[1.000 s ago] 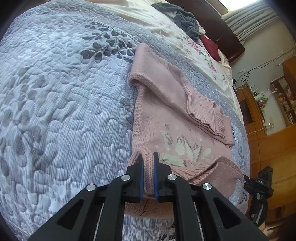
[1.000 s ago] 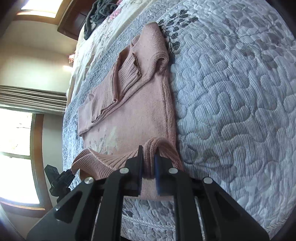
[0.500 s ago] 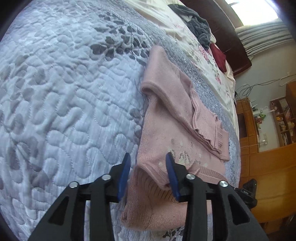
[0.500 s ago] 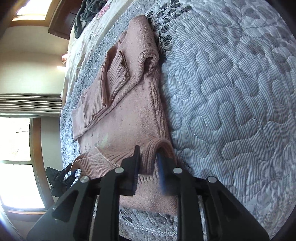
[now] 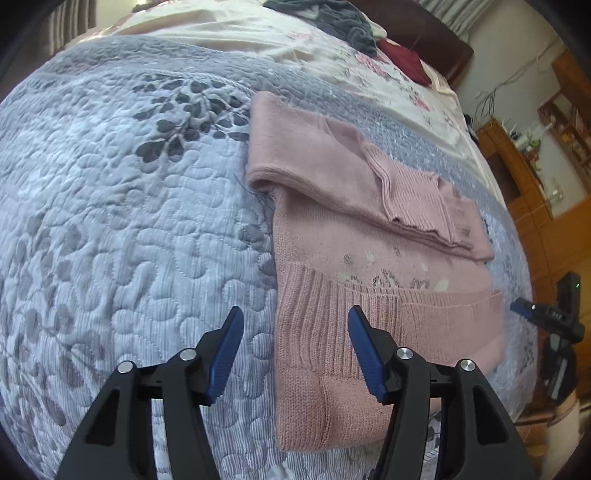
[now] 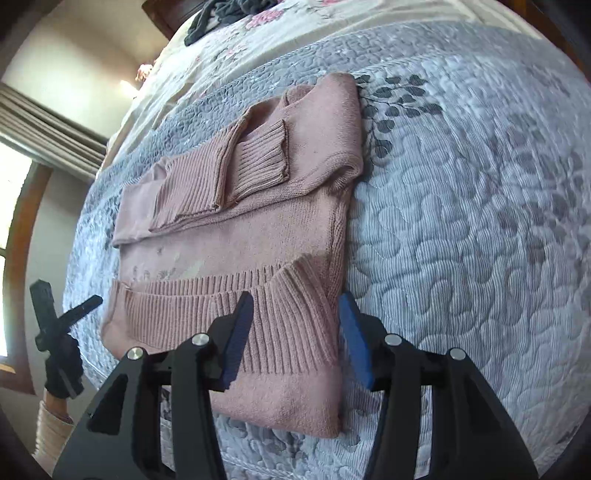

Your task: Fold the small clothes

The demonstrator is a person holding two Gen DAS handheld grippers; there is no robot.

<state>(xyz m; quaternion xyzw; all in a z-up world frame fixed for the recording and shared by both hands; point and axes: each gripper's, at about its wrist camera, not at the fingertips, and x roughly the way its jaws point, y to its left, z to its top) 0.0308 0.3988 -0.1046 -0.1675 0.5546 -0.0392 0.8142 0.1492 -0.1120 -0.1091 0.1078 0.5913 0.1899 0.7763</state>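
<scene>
The left gripper [image 5: 293,347] was spread wide, gripping nothing, its blue-padded fingers [image 5: 225,349] straddling the left edge of the pink knit sweater [image 5: 351,229]. The sweater lay flat on the grey quilted bedspread [image 5: 122,206], from about 12 o'clock down to 6 o'clock in the left wrist view. Its sleeves were folded across the chest, ribbed cuffs overlapping, and its ribbed hem [image 5: 369,314] was turned up over a pale floral pattern. At 1 o'clock a dark grey garment [image 5: 343,18] and a maroon cloth [image 5: 404,59] lay on a floral sheet [image 5: 332,55].

In the right wrist view the right gripper [image 6: 297,334] likewise stood wide apart and empty, bracketing the right end of the upturned hem [image 6: 236,306] of the sweater [image 6: 258,206]. At 9 o'clock a black-gloved hand [image 6: 61,365] held the other gripper.
</scene>
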